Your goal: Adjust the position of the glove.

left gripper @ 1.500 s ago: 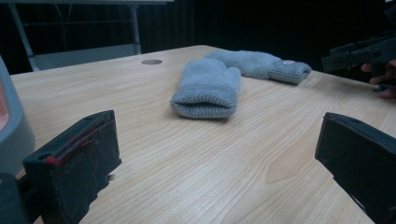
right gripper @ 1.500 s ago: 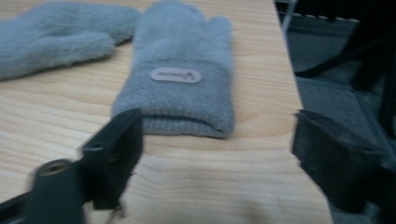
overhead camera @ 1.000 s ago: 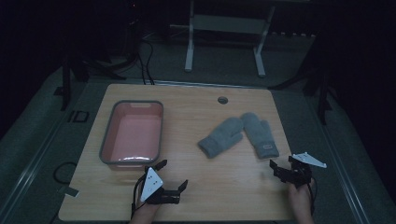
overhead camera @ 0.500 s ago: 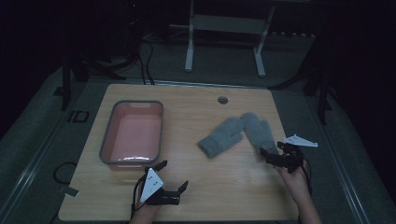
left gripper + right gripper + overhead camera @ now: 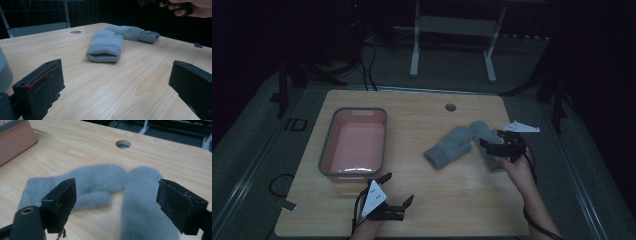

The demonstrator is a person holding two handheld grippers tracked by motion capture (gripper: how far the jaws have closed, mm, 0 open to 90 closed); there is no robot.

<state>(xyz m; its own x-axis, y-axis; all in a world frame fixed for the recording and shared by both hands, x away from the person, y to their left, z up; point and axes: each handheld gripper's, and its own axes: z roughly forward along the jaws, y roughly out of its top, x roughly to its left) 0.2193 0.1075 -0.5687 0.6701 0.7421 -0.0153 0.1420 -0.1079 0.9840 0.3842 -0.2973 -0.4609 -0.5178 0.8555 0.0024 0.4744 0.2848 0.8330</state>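
Table [image 5: 422,107], light wood, cable hole [image 5: 450,107] near the far edge.

Item 1: pair of grey knit mittens. Right mitten [image 5: 486,142] lies toward the right edge, cuff toward the near edge; left mitten [image 5: 448,146] lies aslant beside it toward the table's middle, the two fingertip ends touching.

Item 2: pink tub [image 5: 354,142] with grey rim, left half of the table, holding nothing that can be seen.

Item 3: right gripper [image 5: 492,145], jaws spread wide, hovering over the right mitten; in the right gripper view the mitten [image 5: 147,202] sits between the jaws, not yet pinched.

Item 4: left gripper [image 5: 398,189], jaws spread wide and holding nothing, low by the near edge just in front of the tub.

Step judged in hand: approach to grasp the right mitten. Next move likely calls for lowering until the jaws straddle the knit, then closing on a fold, presumably for carriage to the tub.
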